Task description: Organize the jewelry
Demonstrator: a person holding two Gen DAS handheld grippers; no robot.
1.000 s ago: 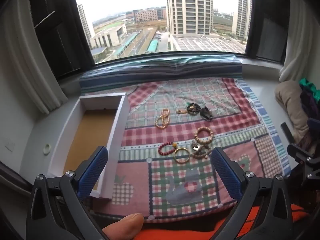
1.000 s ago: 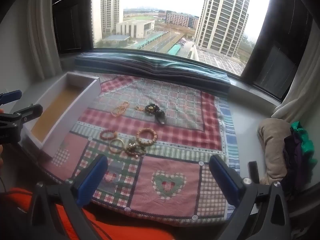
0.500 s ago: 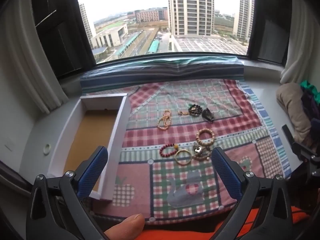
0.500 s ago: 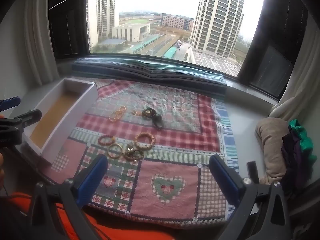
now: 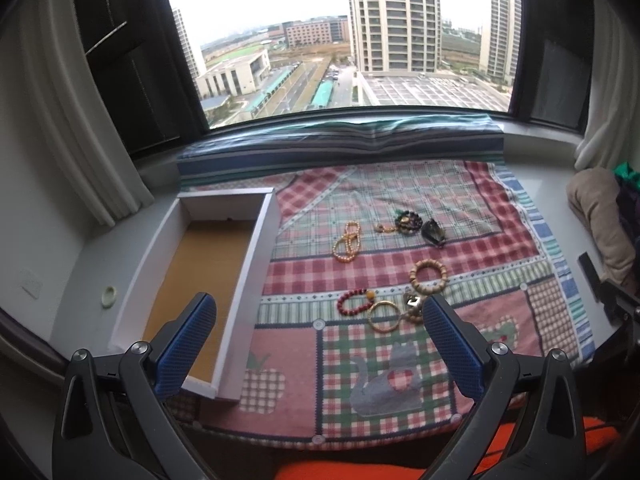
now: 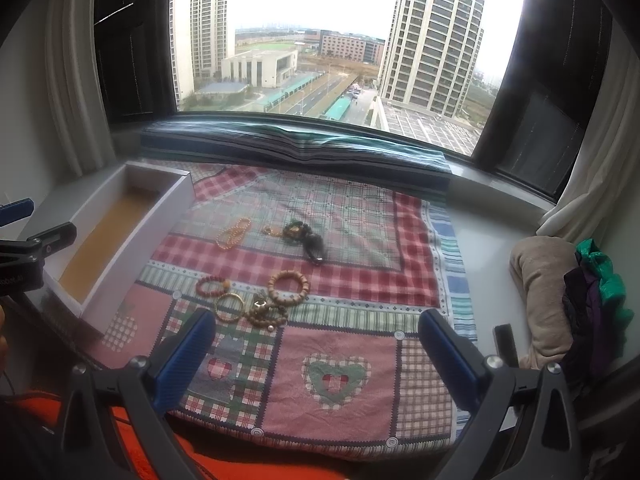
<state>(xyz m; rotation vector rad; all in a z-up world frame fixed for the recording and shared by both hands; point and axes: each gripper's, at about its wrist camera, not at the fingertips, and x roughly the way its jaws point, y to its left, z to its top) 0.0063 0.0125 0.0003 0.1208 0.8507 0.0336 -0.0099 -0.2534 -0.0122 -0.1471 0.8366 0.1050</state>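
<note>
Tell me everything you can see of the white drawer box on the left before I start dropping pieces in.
The white drawer box is a long, open-topped rectangular tray with thin, plain white walls and a tan, cork-like floor. It looks empty: no jewelry inside. It sits flat on the grey sill, its long side running away from the cameras; its right wall meets or overlaps the left edge of the patchwork cloth, which I cannot tell. A small dark mark shows on the far inner wall. Neither gripper touches it.
</note>
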